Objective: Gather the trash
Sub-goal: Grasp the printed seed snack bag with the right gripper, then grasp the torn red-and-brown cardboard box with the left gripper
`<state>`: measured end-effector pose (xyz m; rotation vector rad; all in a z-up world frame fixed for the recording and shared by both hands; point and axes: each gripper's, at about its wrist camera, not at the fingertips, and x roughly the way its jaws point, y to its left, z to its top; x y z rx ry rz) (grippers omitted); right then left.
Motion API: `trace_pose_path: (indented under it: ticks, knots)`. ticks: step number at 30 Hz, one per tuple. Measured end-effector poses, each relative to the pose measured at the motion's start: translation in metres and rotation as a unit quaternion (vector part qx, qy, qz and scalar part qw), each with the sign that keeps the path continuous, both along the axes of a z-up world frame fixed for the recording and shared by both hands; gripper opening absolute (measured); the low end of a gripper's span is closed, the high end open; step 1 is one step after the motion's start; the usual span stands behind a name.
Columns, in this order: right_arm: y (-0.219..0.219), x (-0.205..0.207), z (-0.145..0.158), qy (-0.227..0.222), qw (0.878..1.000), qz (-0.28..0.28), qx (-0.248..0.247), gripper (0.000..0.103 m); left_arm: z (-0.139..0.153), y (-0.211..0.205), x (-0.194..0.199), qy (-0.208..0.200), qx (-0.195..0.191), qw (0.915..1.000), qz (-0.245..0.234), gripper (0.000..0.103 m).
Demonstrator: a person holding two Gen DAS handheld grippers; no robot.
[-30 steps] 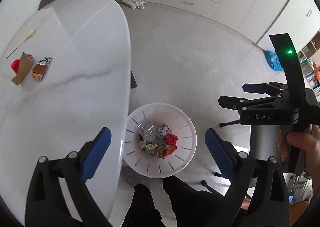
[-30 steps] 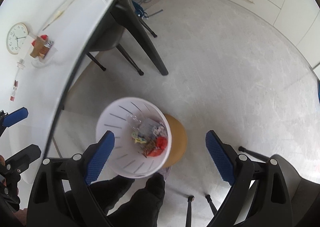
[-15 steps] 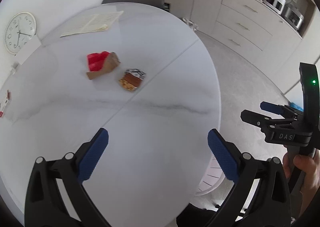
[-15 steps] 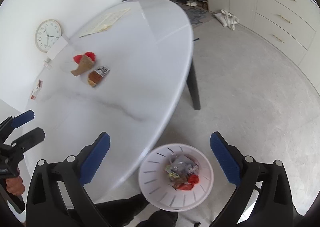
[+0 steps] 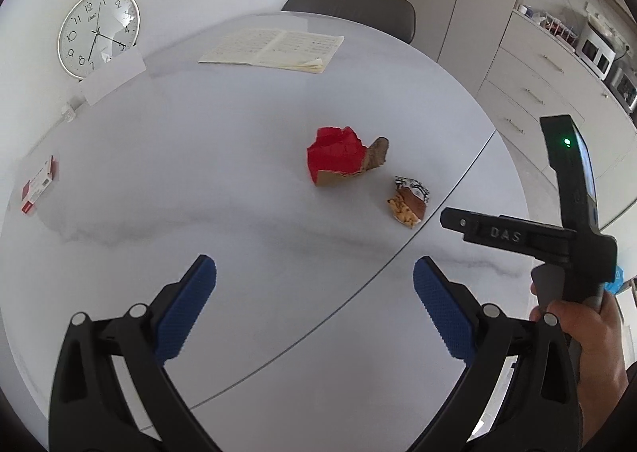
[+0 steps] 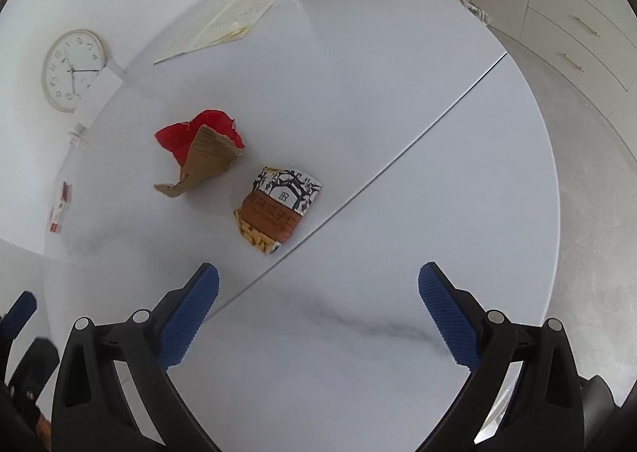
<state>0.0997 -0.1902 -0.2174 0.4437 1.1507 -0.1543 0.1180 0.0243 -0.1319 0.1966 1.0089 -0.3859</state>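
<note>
Two pieces of trash lie on the white marble table (image 5: 199,181). One is a torn red and brown cardboard box (image 5: 342,157), also seen as the box (image 6: 201,151) in the right wrist view. Beside it lies a brown snack wrapper (image 5: 410,203), the same wrapper (image 6: 278,209) lying just ahead of my right gripper (image 6: 318,312). That gripper is open and empty above the table. My left gripper (image 5: 314,308) is open and empty too, hovering nearer the table's front. In the left wrist view the right tool (image 5: 557,229) hangs at the right, held by a hand.
An open booklet (image 5: 274,50) lies at the far side of the table, a round wall clock (image 5: 97,38) leans at the back left, and a small red and white box (image 5: 38,189) sits at the left edge. A grey chair (image 5: 350,12) stands behind the table. Cabinets line the right wall.
Both grippers have swung from over the white bin on the floor to over the table. The bin has left both views, and the two trash pieces now lie nearer and larger.
</note>
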Motion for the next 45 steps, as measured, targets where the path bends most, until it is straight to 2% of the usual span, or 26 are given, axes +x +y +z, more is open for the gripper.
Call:
trace_pose_path:
  ticks: [4,7,10,13,15,16,17,21,24,31,38,41,42,44,45]
  knots:
    - [0.012,0.024,-0.018,0.020,0.999,-0.045,-0.001,0.099,-0.006,0.014,0.019,-0.003,0.003,0.9996,-0.028,0.095]
    - [0.018,0.033,-0.025,0.027,0.997,-0.073,0.003,0.094,-0.012,0.019,0.032,0.000,0.003,0.9990,-0.044,0.095]
    - [0.027,0.042,-0.028,0.034,0.996,-0.085,-0.016,0.089,-0.018,0.020,0.044,0.003,0.003,0.9985,-0.055,0.095]
    - [0.031,0.047,-0.029,0.038,0.995,-0.087,-0.037,0.079,-0.019,0.019,0.052,-0.006,0.000,0.9971,-0.075,0.095]
    - [0.036,0.051,-0.029,0.041,0.995,-0.077,-0.055,0.063,-0.020,0.017,0.057,-0.015,0.005,0.9959,-0.089,0.095]
    - [0.038,0.052,-0.029,0.045,0.994,-0.072,-0.065,0.061,-0.023,0.015,0.060,-0.020,0.011,0.9948,-0.099,0.095]
    - [0.039,0.052,-0.028,0.046,0.994,-0.068,-0.073,0.053,-0.026,0.011,0.063,-0.026,0.019,0.9934,-0.110,0.095]
    - [0.037,0.045,-0.027,0.046,0.994,-0.055,-0.077,0.036,-0.038,-0.009,0.071,-0.049,0.051,0.9830,-0.169,0.095]
    - [0.031,0.035,-0.023,0.043,0.996,-0.058,-0.057,0.033,-0.048,-0.030,0.080,-0.055,0.061,0.9717,-0.222,0.095]
    - [0.008,-0.022,0.015,0.030,0.996,-0.075,-0.049,0.033,-0.075,-0.080,0.114,-0.046,0.083,0.9445,-0.314,0.095]
    - [-0.006,-0.068,0.030,0.030,0.994,-0.105,-0.020,0.034,-0.102,-0.110,0.145,0.006,0.086,0.9283,-0.362,0.095]
    - [-0.008,-0.084,0.033,0.030,0.993,-0.118,-0.008,0.034,-0.111,-0.115,0.146,0.013,0.090,0.9226,-0.375,0.094]
    - [-0.010,-0.090,0.035,0.030,0.992,-0.122,-0.006,0.034,-0.113,-0.116,0.146,0.015,0.089,0.9226,-0.375,0.092]
    - [-0.013,-0.097,0.036,0.029,0.991,-0.130,-0.001,0.034,-0.116,-0.118,0.148,0.028,0.085,0.9228,-0.375,0.071]
    - [-0.014,-0.101,0.037,0.028,0.991,-0.132,0.001,0.034,-0.117,-0.118,0.149,0.035,0.085,0.9244,-0.370,0.066]
